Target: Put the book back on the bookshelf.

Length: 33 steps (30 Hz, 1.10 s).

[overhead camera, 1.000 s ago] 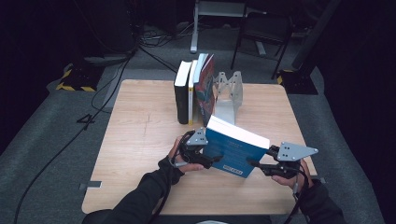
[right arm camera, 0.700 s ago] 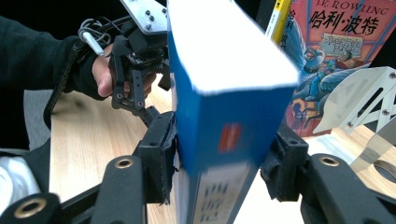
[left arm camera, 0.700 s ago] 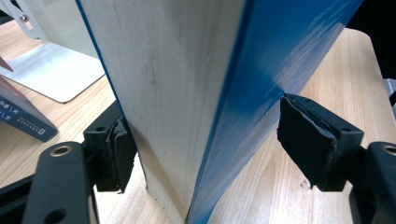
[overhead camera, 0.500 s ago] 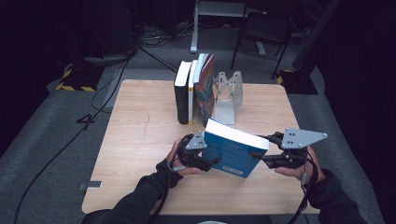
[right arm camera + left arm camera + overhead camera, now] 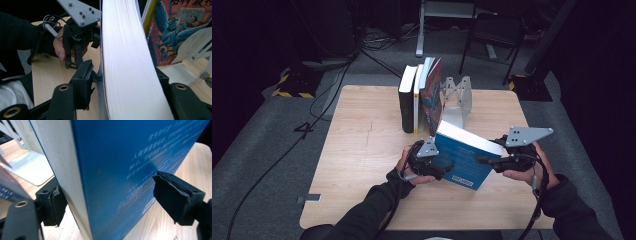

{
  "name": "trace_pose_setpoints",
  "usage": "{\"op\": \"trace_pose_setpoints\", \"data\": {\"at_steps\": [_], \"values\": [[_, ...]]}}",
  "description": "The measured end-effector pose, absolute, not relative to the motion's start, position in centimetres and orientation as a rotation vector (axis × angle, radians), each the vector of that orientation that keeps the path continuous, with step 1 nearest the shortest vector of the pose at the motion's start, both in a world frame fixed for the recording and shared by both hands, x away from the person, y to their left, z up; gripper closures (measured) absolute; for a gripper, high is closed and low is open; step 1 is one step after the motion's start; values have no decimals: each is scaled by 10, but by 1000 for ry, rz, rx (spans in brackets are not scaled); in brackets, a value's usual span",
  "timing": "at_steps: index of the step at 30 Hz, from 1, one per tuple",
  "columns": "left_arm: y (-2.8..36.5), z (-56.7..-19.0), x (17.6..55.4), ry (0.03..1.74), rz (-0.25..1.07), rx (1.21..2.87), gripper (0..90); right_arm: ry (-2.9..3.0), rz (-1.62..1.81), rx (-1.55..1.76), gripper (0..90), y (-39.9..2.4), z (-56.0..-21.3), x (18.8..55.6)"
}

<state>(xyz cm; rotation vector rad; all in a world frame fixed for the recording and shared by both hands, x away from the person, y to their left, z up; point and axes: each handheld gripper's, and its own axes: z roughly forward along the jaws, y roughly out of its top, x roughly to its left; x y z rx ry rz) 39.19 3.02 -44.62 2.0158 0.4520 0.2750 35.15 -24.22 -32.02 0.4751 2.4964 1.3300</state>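
Book (image 5: 464,160) is up off the tabletop (image 5: 362,150) near its front edge, tilted, between both tools. Right tool (image 5: 486,161) clamps the page edge. Left tool (image 5: 443,167) has just been opening; its jaws straddle the book, one pad against the pages, the other looks just clear of the cover. Judged about halfway: lift done, still to go into the row (image 5: 419,95) by the bookend (image 5: 457,100) at the back edge.

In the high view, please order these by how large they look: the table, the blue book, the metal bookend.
1. table
2. blue book
3. metal bookend, though it stands farther from the camera, so this is less sure
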Motion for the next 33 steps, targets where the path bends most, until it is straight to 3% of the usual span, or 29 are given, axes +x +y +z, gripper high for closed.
{"op": "trace_pose_setpoints", "data": {"at_steps": [3,12,17,22,26,33], "values": [[23,-446,399,421,258,2029,145,2483,1302,480,575,-246,-318,349],[-1,-442,419,354,179,2065,142,2435,1253,569,575,-265,-317,345],[2,-442,417,354,176,2065,138,2472,1257,605,507,-259,-320,352],[12,-441,414,386,186,2131,206,2474,1249,606,573,-254,-323,355],[46,-447,398,415,255,2279,222,2451,1258,614,592,-255,-324,352],[118,-465,356,488,327,2394,222,2448,1222,663,601,-253,-321,351]]}}
